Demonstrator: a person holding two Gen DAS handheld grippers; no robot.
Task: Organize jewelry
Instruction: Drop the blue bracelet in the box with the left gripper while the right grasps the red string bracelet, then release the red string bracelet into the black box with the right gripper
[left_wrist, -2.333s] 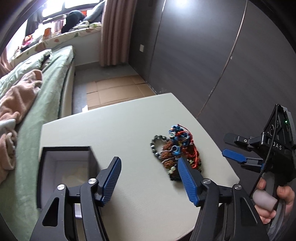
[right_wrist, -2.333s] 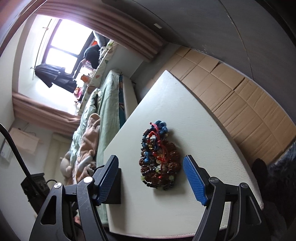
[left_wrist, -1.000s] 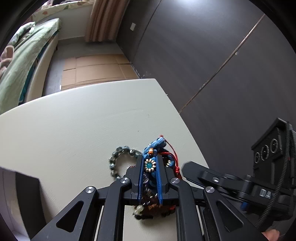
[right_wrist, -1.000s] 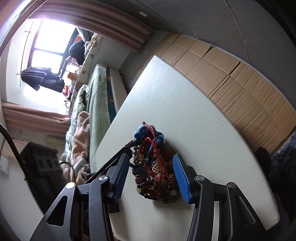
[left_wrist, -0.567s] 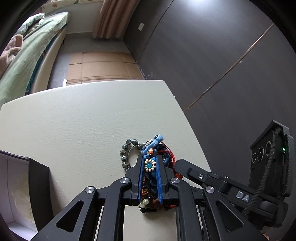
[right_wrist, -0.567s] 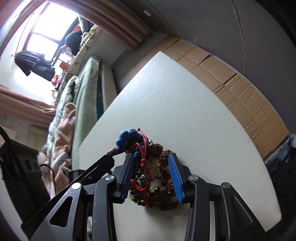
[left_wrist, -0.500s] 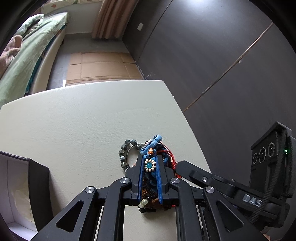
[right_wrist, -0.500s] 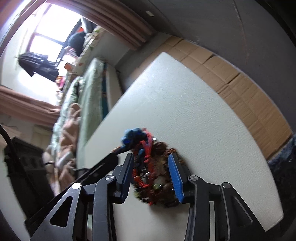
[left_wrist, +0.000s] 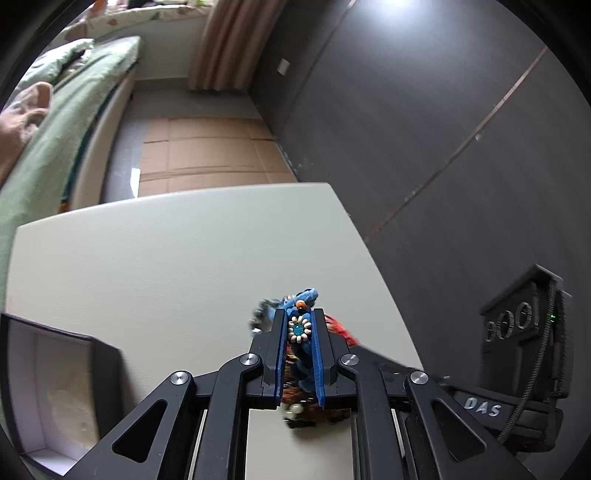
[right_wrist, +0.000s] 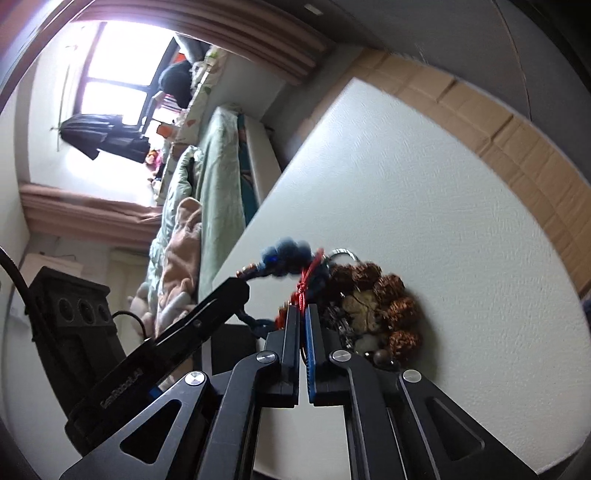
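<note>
A tangled pile of bracelets (right_wrist: 373, 306) lies near the right edge of the white table (left_wrist: 166, 258). My left gripper (left_wrist: 300, 325) is shut on a blue braided bracelet with a bead flower (left_wrist: 300, 329), lifted a little off the table. My right gripper (right_wrist: 302, 314) is shut on a red cord (right_wrist: 303, 286) from the same pile. Brown bead bracelets (right_wrist: 395, 291) lie just right of its fingers. The two grippers touch the pile from opposite sides. An open black jewelry box with white lining (left_wrist: 48, 387) stands at the table's left.
A dark wall (left_wrist: 424, 129) runs close along the table's right side. Cardboard sheets (left_wrist: 203, 147) cover the floor beyond the far edge. A bed with green bedding (left_wrist: 48, 122) lies to the left. The right gripper's body (left_wrist: 524, 354) stands at the table's right edge.
My right gripper has closed from partly open around the pile to shut on the red cord. My left gripper stays shut on the blue bracelet and has lifted it slightly; the grey bead ring has shifted.
</note>
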